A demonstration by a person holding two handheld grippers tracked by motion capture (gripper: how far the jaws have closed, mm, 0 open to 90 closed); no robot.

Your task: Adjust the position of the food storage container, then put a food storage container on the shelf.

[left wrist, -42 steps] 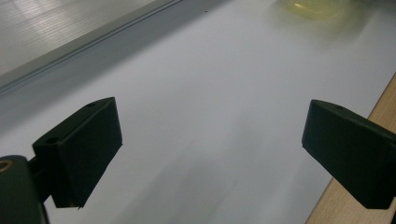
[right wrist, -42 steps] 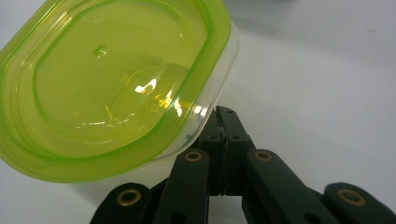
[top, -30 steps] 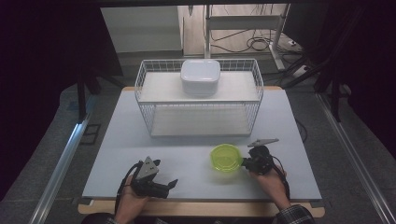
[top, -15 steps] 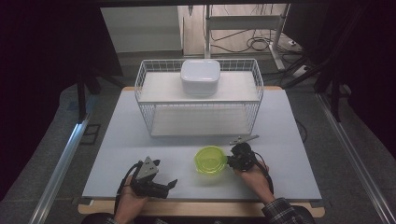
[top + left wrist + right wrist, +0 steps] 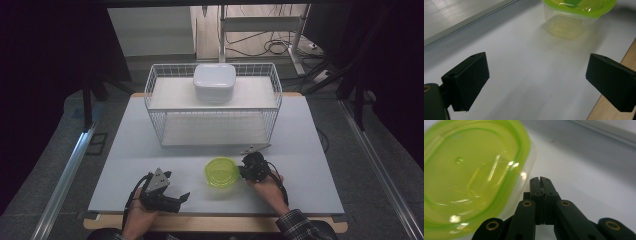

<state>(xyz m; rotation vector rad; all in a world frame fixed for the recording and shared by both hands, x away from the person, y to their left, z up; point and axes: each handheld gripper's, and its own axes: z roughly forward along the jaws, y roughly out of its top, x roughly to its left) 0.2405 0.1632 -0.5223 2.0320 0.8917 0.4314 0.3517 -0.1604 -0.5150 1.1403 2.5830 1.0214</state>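
A round clear container with a lime-green lid [image 5: 221, 172] sits on the white table near the front, right of centre. My right gripper [image 5: 246, 170] is at its right side with the jaws shut. In the right gripper view the tips [image 5: 540, 180] lie against the container [image 5: 469, 177] at its rim, with nothing between them that I can make out. My left gripper [image 5: 181, 197] rests low at the front left, pointing right toward the container, jaws wide open and empty. In the left gripper view the gripper [image 5: 536, 82] faces the container [image 5: 574, 15] farther off.
A white wire basket rack [image 5: 212, 107] stands across the back half of the table, with a white lidded box [image 5: 215, 82] on its upper shelf. The table's wooden front edge [image 5: 215, 222] runs close below both hands. Metal rails flank the table.
The right gripper and the green-lidded container have moved left together across the table, toward the left gripper. The left gripper has stayed in place, open.
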